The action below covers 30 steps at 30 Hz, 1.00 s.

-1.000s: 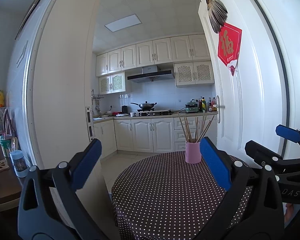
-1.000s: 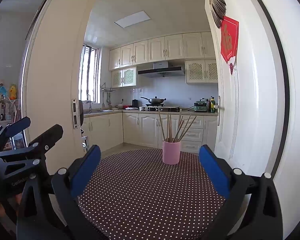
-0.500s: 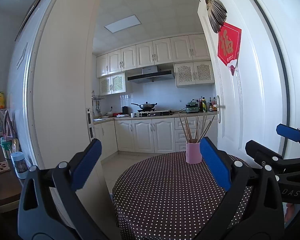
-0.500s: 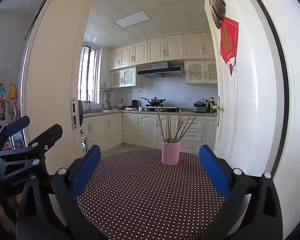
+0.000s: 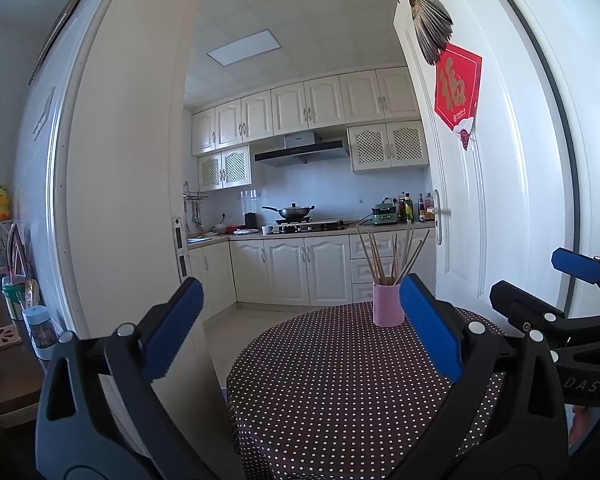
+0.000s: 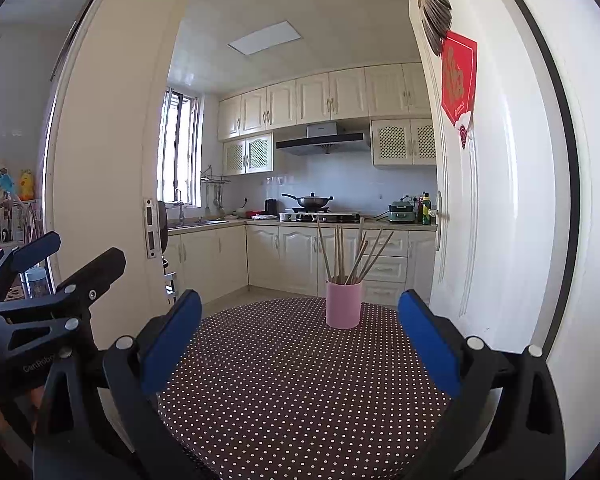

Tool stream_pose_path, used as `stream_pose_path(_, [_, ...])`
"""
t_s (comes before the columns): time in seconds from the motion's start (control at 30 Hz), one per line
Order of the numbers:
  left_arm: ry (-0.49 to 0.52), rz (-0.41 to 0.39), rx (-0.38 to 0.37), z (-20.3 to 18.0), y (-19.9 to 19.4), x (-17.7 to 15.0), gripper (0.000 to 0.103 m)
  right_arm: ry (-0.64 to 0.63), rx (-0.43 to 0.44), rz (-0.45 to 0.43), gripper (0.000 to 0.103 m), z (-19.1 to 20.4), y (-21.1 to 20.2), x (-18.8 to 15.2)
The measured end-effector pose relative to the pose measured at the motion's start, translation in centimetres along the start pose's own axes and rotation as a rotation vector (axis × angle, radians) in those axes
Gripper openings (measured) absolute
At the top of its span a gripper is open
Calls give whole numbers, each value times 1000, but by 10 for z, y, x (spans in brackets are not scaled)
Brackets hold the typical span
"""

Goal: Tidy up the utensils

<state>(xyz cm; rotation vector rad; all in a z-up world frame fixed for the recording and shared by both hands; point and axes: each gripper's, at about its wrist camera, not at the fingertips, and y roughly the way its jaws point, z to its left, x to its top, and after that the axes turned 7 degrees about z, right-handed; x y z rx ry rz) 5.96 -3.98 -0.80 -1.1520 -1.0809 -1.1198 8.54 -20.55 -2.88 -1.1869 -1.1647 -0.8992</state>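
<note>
Barely shifted since a second ago: both claws spread, gripping nothing.
Chopsticks (image 6: pixel 350 254) standing gathered in pink cup (image 6: pixel 343 305) ahead of right claw (image 6: pixel 299 342), ahead-right of left claw (image 5: pixel 300 330); bare dotted worktop (image 6: pixel 284 376) between (either tidied already or awaiting pulling); nothing blocking, door (image 6: pixel 496 184) close right.

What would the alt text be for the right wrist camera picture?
A pink cup of wooden chopsticks stands on a round table with a dark polka-dot cloth, framed by the open blue-padded right tool. A white kitchen lies beyond; the left tool shows at the left edge.
</note>
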Motion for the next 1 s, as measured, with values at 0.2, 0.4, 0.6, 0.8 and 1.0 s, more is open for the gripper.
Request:
stream_pose_path(0.2, [1,0,1,0,0,-1,96,1,-5,-1,95,0,0,0])
stream_pose_path(0.4, [5,1,4,0,-1,-1,96,2,-3,2,95,-1,1,-1])
stream_pose_path(0.6, [8,5,7,-1,3,-2,96,0,-6,3,95,-2,3,-1])
stream_pose_path(0.8, [8,12,1,-3,17,-1,96,8,-7,19,95,-8,19,1])
stream_pose_path(1.0, [-23,58,-32,-2,49,-8,96,22,-14,47,95,-15,49,-3])
